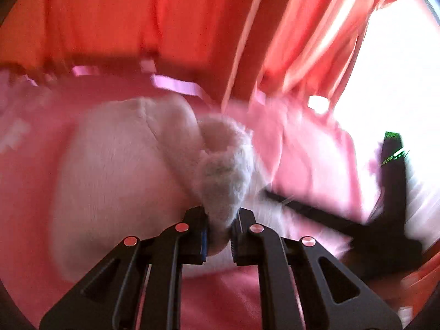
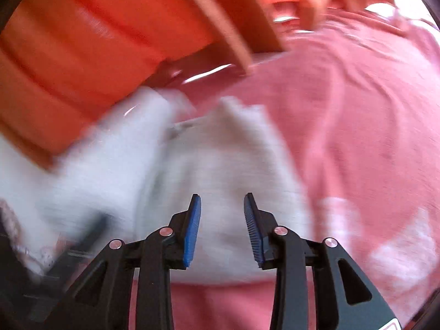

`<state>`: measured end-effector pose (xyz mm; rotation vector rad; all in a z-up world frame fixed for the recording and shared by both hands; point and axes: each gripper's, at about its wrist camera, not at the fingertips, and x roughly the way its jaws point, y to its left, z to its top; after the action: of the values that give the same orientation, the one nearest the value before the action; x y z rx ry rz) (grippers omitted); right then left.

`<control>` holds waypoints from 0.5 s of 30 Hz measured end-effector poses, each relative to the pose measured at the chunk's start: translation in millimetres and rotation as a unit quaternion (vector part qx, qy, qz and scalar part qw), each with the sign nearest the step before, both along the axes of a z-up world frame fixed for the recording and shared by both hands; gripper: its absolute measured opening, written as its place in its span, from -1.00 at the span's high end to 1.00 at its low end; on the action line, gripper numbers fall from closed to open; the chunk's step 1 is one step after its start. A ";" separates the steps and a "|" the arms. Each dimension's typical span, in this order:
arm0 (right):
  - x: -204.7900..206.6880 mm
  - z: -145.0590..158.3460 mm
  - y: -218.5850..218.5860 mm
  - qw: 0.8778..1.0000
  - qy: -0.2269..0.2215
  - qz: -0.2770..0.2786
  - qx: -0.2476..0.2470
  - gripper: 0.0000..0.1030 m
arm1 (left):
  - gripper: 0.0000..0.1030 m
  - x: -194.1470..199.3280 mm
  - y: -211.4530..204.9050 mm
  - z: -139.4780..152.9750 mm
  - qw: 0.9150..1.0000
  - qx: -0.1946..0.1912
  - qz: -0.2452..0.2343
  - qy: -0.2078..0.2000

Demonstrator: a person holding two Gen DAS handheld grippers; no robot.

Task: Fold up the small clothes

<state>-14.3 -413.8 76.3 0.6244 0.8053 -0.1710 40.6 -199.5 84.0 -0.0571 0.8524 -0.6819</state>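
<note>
Left gripper [image 1: 220, 229]: fingers pinched tight on a bunched fold of the small white fleecy garment [image 1: 115, 181], the fold rising straight up from the tips. The rest of the garment lies spread on the pink bedsheet [image 1: 310, 154]. Right gripper [image 2: 222, 228]: blue-padded fingers [image 2: 192, 231] stand apart, nothing between them, hovering over the flat white cloth. Orange pleated curtain [image 1: 123, 13] hangs behind the bed. The right gripper appears as a dark blurred shape at the right of the left view. Both views motion-smeared.
</note>
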 end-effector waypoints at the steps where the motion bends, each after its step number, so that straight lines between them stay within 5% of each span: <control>1: -6.0 -2.5 -5.5 1.000 0.003 -0.002 0.005 0.32 | 0.78 -2.7 -12.6 -20.9 1.000 0.026 -0.003 0.011; 4: -20.4 -4.9 -10.4 1.000 0.000 0.012 0.017 0.28 | 0.55 -24.2 -15.4 -21.3 0.998 0.038 0.008 -0.039; 8: -19.7 0.2 -5.5 0.995 -0.025 0.054 0.075 0.02 | -0.14 -44.6 10.9 8.3 0.999 0.009 0.002 -0.041; 12: -0.2 6.8 6.6 0.992 -0.024 0.090 0.088 -0.17 | -0.34 -47.9 50.2 18.4 0.995 0.054 0.036 -0.070; 15: 22.2 2.0 18.7 0.988 0.000 0.119 0.099 -0.22 | -0.39 -40.6 77.3 -5.4 0.989 0.115 0.066 -0.063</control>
<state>7.9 -395.1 78.3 0.7096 0.8967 0.1280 0.0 -122.3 78.6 0.1349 0.7927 -0.4547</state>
